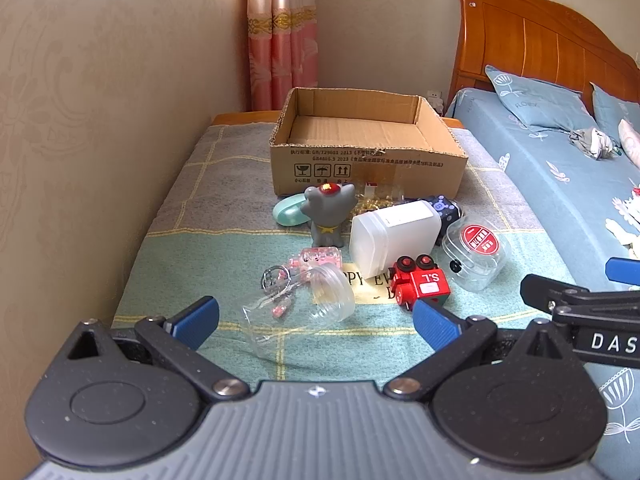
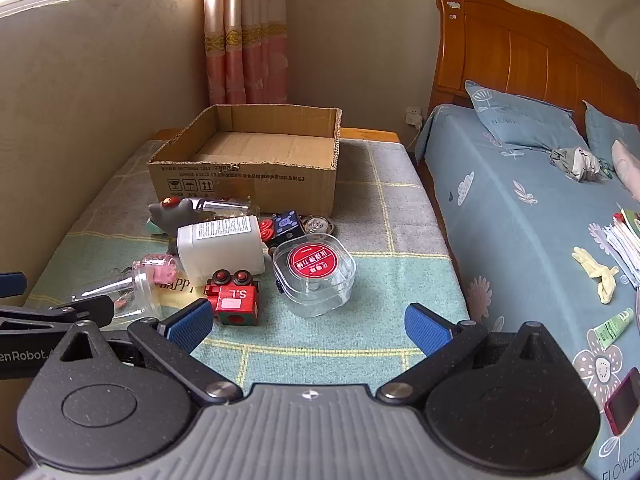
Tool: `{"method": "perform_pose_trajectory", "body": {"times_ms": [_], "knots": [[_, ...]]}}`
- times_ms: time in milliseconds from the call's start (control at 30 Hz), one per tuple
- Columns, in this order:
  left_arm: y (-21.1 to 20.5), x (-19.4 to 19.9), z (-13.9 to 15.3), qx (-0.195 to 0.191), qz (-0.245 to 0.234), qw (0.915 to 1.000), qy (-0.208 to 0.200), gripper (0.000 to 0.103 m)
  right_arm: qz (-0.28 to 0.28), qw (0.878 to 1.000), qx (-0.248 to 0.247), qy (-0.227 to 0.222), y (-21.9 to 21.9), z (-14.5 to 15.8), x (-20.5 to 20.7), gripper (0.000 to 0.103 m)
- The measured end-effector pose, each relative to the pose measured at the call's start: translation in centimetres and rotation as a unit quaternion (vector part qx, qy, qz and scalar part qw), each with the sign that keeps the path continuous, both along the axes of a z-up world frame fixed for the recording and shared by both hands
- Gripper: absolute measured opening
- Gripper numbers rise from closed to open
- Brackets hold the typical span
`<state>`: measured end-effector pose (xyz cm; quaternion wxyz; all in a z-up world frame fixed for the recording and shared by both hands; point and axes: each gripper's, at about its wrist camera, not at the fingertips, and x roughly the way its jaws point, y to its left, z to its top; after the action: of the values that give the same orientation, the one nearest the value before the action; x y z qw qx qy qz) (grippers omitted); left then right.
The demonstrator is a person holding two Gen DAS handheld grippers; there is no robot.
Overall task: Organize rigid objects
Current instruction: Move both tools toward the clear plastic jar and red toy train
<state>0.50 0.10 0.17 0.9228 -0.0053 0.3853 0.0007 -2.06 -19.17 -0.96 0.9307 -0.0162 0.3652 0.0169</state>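
On plaid blanket (image 1: 180,248) | corrugated box (image 1: 360,160) (empty) | both grippers (image 1: 316,320) (image 2: 308,322) spread, holding nothing

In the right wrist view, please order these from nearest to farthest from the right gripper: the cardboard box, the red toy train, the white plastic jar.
From the right gripper, which is open:
1. Red toy train, just ahead of the left fingertip.
2. White plastic jar, lying on its side behind the train.
3. Cardboard box, at the far end of the blanket, open and upright.
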Motion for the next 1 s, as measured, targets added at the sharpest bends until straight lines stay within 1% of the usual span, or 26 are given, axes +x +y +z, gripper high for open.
{"method": "perform_pose_trajectory", "body": {"times_ms": [1000], "knots": [[0.15,0.45,0.40,0.002,-0.003,1.0000,-0.003,0.102,0.004,1.000,0.002,-0.005,0.07,0.31,0.23,0.103]]}}
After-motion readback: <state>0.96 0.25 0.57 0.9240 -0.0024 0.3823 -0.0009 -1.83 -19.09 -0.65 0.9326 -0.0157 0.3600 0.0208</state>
